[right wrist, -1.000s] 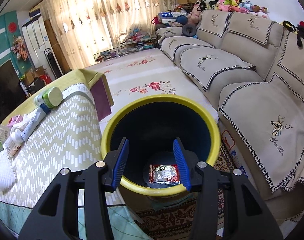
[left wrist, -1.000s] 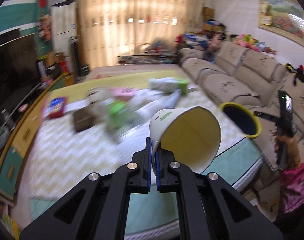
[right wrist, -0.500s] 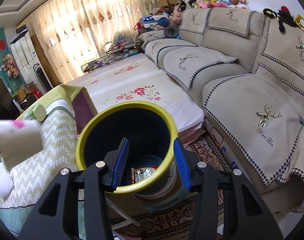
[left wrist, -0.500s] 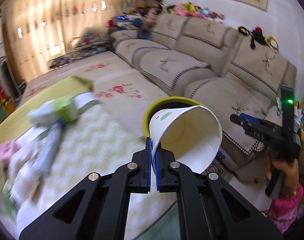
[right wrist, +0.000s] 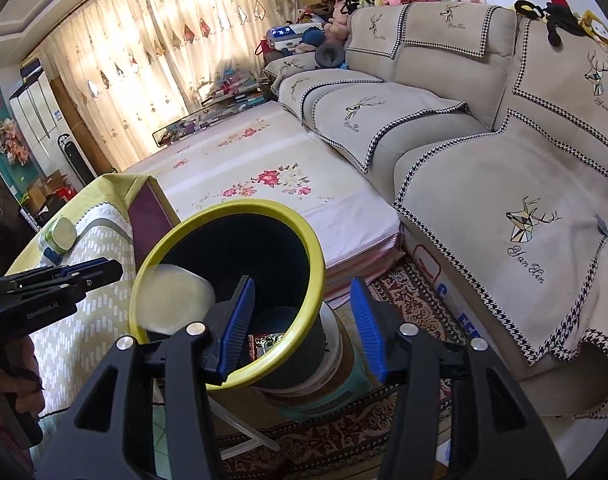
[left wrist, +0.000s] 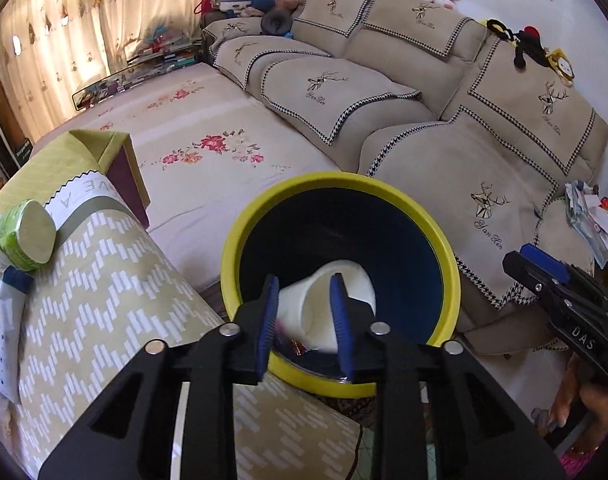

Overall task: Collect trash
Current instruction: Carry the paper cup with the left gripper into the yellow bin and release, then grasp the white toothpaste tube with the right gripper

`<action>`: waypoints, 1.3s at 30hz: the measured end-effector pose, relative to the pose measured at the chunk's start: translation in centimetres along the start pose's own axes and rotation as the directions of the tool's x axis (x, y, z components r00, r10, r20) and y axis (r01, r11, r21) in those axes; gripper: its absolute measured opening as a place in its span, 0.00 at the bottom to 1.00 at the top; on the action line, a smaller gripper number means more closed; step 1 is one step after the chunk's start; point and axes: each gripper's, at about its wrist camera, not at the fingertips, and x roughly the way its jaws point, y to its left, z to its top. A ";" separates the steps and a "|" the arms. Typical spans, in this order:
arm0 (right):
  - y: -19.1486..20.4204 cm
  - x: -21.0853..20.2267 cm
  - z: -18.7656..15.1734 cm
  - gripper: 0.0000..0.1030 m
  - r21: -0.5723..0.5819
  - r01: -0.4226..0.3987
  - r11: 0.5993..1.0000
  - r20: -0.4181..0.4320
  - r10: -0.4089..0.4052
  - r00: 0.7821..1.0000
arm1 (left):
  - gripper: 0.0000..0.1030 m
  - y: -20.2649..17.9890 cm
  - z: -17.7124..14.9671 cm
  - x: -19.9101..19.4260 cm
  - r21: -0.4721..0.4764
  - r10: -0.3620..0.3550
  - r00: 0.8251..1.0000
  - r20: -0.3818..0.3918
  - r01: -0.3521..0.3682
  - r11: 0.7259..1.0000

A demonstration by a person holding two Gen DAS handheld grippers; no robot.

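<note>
Paper cup (left wrist: 327,300) inside yellow-rimmed bin (left wrist: 443,240), sofa cover (left wrist: 483,216) embroidered "Yan Xin"

The bin (left wrist: 447,264) mouth at frame centre is mostly open, but a cup (left wrist: 327,300) fills its near side, loose between the blue pads of the opening left claw (left wrist: 304,320). The tabletop (left wrist: 104,300) crowds the bin's left rim; a green tub (left wrist: 24,240) sits at its far left edge. At right, the sofa (left wrist: 483,168) stands close behind. The right claw (right wrist: 300,324), opening, straddles the rim's near right side.
</note>
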 end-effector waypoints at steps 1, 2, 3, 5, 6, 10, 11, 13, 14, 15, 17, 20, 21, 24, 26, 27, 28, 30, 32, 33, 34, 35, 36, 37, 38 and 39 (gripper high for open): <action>0.1 -0.2 -0.1 0.47 0.001 -0.003 1.000 0.002 0.003 1.000 | 0.31 0.1 -0.2 -0.6 -0.003 -0.006 1.000 0.010 0.006 1.000; 0.4 -0.5 -0.3 0.47 0.001 -0.005 1.000 0.004 0.005 1.000 | 0.34 0.1 -0.3 -1.3 -0.007 -0.008 1.000 0.021 0.008 1.000; 0.5 -0.6 -0.4 0.47 -0.001 -0.008 1.000 0.004 0.008 1.000 | 0.39 0.4 -0.8 -2.5 -0.014 -0.011 0.999 0.034 0.011 1.000; 0.8 -0.8 -0.4 0.48 -0.006 -0.013 1.000 0.003 0.013 1.000 | 0.43 0.9 -2.0 -5.0 -0.027 -0.018 0.998 0.064 0.019 0.999; 1.1 -0.9 -0.6 0.48 -0.012 -0.019 1.000 0.002 0.019 1.000 | 0.48 1.2 -2.7 -6.5 -0.034 -0.020 0.996 0.082 0.022 0.999; 2.9 -1.2 -1.1 0.50 -0.043 -0.048 0.998 -0.008 0.047 0.999 | 0.68 3.0 -6.8 -13.0 -0.062 0.012 0.988 0.152 -0.002 0.998; 3.7 -1.2 -1.2 0.51 -0.057 -0.058 0.997 -0.012 0.057 0.998 | 0.71 3.5 -7.8 -14.5 -0.072 0.030 0.985 0.169 -0.018 0.997; 5.5 -1.2 -1.4 0.52 -0.086 -0.078 0.993 -0.022 0.076 0.997 | 0.80 4.9 -10.2 -17.8 -0.100 0.074 0.975 0.209 -0.054 0.994; 6.6 -1.1 -1.5 0.52 -0.105 -0.093 0.990 -0.030 0.091 0.995 | 0.81 5.9 -11.5 -19.6 -0.122 0.101 0.968 0.228 -0.075 0.990; 7.5 -1.1 -1.6 0.52 -0.119 -0.107 0.987 -0.036 0.103 0.994 | 0.82 6.8 -12.6 -21.1 -0.143 0.125 0.962 0.242 -0.092 0.985; 10.1 -0.9 -1.8 0.52 -0.160 -0.147 0.976 -0.057 0.139 0.989 | 0.85 8.4 -14.4 -23.4 -0.180 0.169 0.949 0.267 -0.123 0.976; 13.7 -0.4 -2.2 0.52 -0.214 -0.199 0.956 -0.091 0.183 0.979 | 0.87 11.4 -17.5 -27.4 -0.263 0.266 0.916 0.300 -0.188 0.946; 15.5 -0.3 -2.4 0.52 -0.236 -0.226 0.945 -0.108 0.206 0.973 | 0.87 12.4 -18.8 -28.8 -0.292 0.297 0.903 0.309 -0.207 0.934; 20.1 0.0 -3.1 0.52 -0.301 -0.282 0.911 -0.143 0.249 0.958 | 0.89 14.7 -21.5 -31.0 -0.349 0.358 0.882 0.305 -0.246 0.904; 22.9 0.1 -3.3 0.52 -0.343 -0.307 0.888 -0.160 0.267 0.951 | 0.89 15.9 -22.9 -31.9 -0.378 0.376 0.877 0.299 -0.253 0.891; 24.0 0.1 -3.4 0.52 -0.355 -0.320 0.878 -0.167 0.277 0.946 | 0.89 16.6 -23.7 -32.6 -0.394 0.385 0.874 0.297 -0.256 0.883; 24.9 0.1 -3.5 0.52 -0.364 -0.335 0.869 -0.175 0.289 0.941 | 0.89 17.0 -24.3 -32.9 -0.404 0.392 0.871 0.296 -0.258 0.878; 26.9 0.4 -3.3 0.52 -0.376 -0.361 0.853 -0.198 0.307 0.931 | 0.89 17.7 -25.1 -33.6 -0.423 0.404 0.866 0.294 -0.261 0.868; 28.6 0.8 -2.9 0.53 -0.376 -0.381 0.845 -0.211 0.323 0.923 | 0.89 18.1 -25.6 -34.0 -0.427 0.405 0.865 0.298 -0.259 0.866; 29.4 1.1 -2.7 0.53 -0.375 -0.387 0.843 -0.217 0.326 0.920 | 0.89 18.3 -25.7 -34.0 -0.427 0.409 0.864 0.295 -0.263 0.865; 30.3 1.4 -2.7 0.53 -0.375 -0.397 0.838 -0.226 0.332 0.916 | 0.89 18.5 -25.9 -34.1 -0.428 0.414 0.862 0.293 -0.269 0.863; 31.3 1.7 -2.7 0.53 -0.379 -0.405 0.832 -0.234 0.337 0.912 | 0.89 18.5 -25.6 -33.9 -0.429 0.416 0.861 0.292 -0.271 0.862; 32.6 2.2 -2.9 0.53 -0.391 -0.404 0.827 -0.245 0.329 0.912 | 0.89 18.7 -25.5 -33.8 -0.433 0.415 0.861 0.293 -0.267 0.861; 33.5 2.7 -3.1 0.53 -0.399 -0.401 0.825 -0.254 0.321 0.912 | 0.89 18.8 -25.6 -33.7 -0.436 0.410 0.863 0.295 -0.260 0.861; 34.2 3.2 -3.3 0.53 -0.399 -0.403 0.824 -0.265 0.317 0.911 | 0.89 18.8 -25.6 -33.6 -0.439 0.408 0.864 0.296 -0.256 0.861; 35.1 4.1 -3.1 0.53 -0.387 -0.401 0.830 -0.278 0.309 0.909 | 0.89 18.9 -25.7 -33.5 -0.442 0.405 0.865 0.296 -0.251 0.861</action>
